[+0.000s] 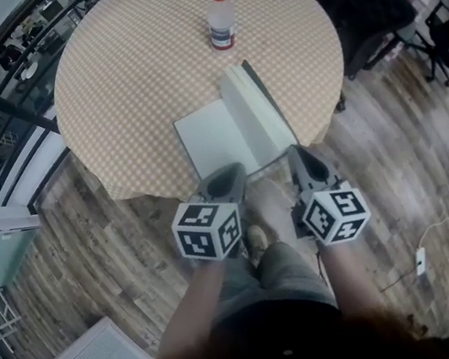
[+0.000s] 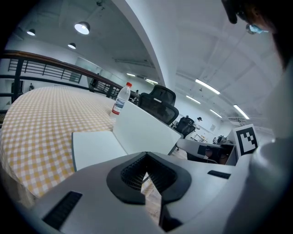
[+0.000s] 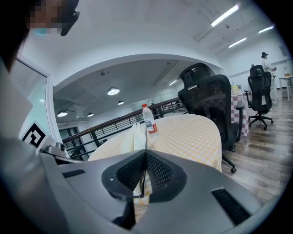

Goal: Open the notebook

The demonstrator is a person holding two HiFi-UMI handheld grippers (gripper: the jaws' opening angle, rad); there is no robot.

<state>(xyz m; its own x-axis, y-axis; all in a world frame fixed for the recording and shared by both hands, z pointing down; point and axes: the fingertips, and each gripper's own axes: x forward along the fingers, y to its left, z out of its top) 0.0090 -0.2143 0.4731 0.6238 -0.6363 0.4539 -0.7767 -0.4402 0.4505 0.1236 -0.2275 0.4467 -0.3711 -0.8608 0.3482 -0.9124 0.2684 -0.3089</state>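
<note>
Notebook (image 1: pixel 210 138) near edge behind R tongs (image 1: pixel 298 153)

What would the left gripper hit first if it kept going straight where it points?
Probably the notebook: its raised white leaf stands just beyond the left gripper tips, with the bottle much farther back. Exact depth is unclear.

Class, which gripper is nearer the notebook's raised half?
Right. The right gripper is shut on the near edge of the notebook's raised half; the left gripper sits to its left, by the flat page.
</note>
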